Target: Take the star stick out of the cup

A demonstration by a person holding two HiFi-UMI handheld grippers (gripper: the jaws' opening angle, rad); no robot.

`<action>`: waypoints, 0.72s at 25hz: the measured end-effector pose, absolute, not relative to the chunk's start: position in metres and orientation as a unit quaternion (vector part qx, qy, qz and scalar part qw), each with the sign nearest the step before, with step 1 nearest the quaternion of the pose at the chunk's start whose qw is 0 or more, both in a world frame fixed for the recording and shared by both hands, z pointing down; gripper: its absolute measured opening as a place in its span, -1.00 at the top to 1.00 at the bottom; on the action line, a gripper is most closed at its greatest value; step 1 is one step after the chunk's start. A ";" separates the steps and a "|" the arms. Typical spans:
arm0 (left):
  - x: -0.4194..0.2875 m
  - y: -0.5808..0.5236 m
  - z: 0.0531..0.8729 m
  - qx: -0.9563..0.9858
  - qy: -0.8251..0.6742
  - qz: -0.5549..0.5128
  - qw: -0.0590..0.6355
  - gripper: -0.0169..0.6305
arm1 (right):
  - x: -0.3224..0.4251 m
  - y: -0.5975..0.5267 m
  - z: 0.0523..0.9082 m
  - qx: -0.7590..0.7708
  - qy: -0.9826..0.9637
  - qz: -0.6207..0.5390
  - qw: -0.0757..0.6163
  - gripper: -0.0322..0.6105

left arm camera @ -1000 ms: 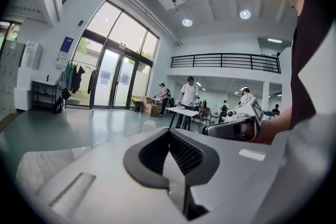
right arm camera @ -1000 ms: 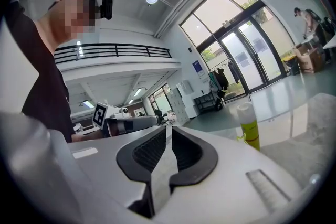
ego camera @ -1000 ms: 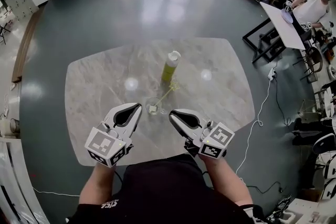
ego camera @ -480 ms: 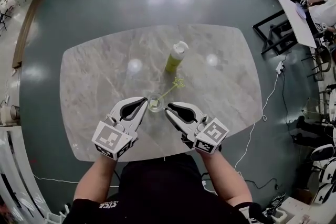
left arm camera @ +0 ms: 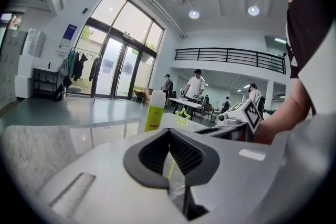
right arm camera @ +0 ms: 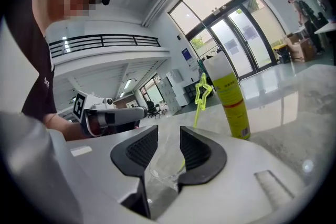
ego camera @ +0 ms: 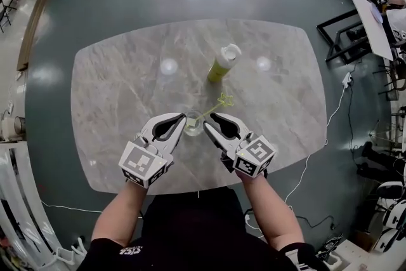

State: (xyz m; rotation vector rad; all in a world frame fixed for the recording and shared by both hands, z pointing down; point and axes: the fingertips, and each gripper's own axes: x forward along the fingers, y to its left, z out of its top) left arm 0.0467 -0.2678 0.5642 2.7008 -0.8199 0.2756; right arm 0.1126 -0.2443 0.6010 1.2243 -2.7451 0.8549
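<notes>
A clear cup [ego camera: 193, 124] stands on the marble table [ego camera: 114, 92] with a yellow-green star stick [ego camera: 223, 99] leaning out of it up and to the right. My left gripper [ego camera: 181, 118] lies close against the cup's left side, its tips shut together; in the left gripper view [left arm camera: 169, 134] the cup and the star [left arm camera: 182, 117] show beyond the jaws. My right gripper [ego camera: 210, 118] is at the cup's right side. Its jaws [right arm camera: 169, 134] have just been opening and stand open, and the cup [right arm camera: 165, 165] shows in the gap, with no pad pressing on it. The star [right arm camera: 202, 91] rises above.
A yellow bottle with a white cap [ego camera: 223, 63] stands upright behind the cup, just beyond the star. A white cable [ego camera: 330, 117] trails over the floor at the right. People and tables [ego camera: 380, 16] are far off at the upper right.
Both grippers have come forward and down to the cup, one at each side. The right jaws have opened wider. The left jaws look the same.
</notes>
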 end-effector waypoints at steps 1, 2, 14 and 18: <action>0.046 -0.268 0.563 0.942 -0.285 0.097 0.150 0.94 | 0.114 -0.247 0.604 0.395 -0.875 0.279 0.005 0.45; 0.045 -0.268 0.562 0.942 -0.286 0.097 0.149 0.94 | 0.115 -0.250 0.607 0.398 -0.873 0.283 0.002 0.45; 0.028 -0.263 0.561 0.932 -0.305 0.099 0.167 0.94 | 0.120 -0.264 0.632 0.407 -0.857 0.315 0.009 0.51; 0.024 -0.259 0.560 0.931 -0.306 0.101 0.172 0.94 | 0.115 -0.275 0.639 0.401 -0.852 0.337 0.009 0.56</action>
